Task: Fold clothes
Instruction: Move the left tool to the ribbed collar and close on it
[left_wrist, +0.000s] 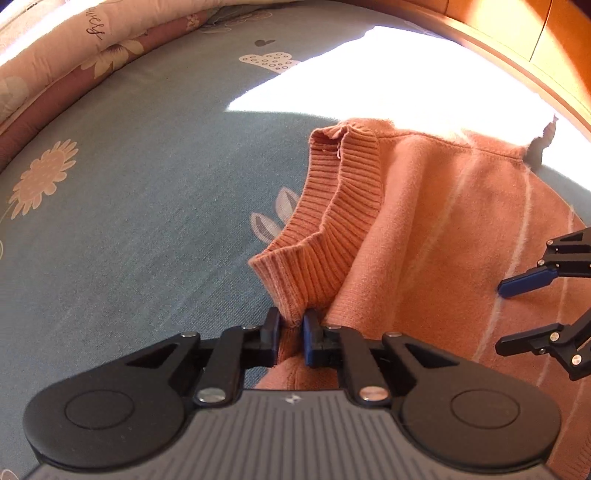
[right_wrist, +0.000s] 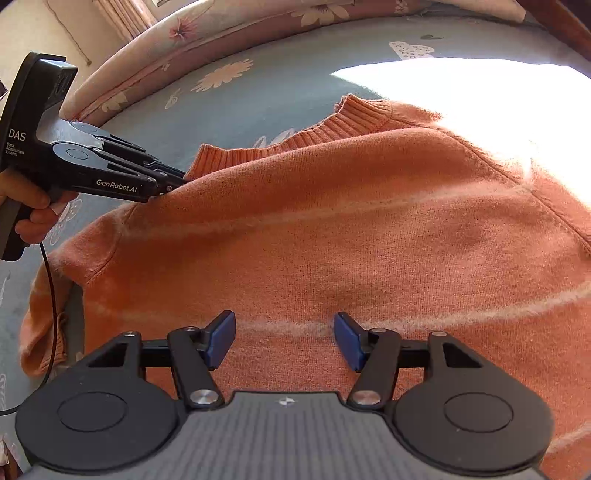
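An orange knit sweater (right_wrist: 332, 229) with pale stripes lies spread on a blue-grey flowered bedsheet (left_wrist: 129, 221). Its ribbed collar (left_wrist: 332, 206) faces the far side. My left gripper (left_wrist: 291, 325) is shut on the sweater's knit at the near end of the collar, by the shoulder; in the right wrist view the same gripper (right_wrist: 173, 184) bites the shoulder edge at the left. My right gripper (right_wrist: 284, 338) hovers open over the sweater's middle, nothing between its blue pads (right_wrist: 221, 339). It also shows at the right edge (left_wrist: 517, 314) of the left wrist view.
A pink flowered quilt (left_wrist: 74, 55) is bunched along the far side of the bed. A wooden bed frame (left_wrist: 535, 48) curves at the upper right. Strong sunlight washes out the sheet past the sweater. A hand (right_wrist: 33, 214) holds the left gripper's handle, a cable hanging from it.
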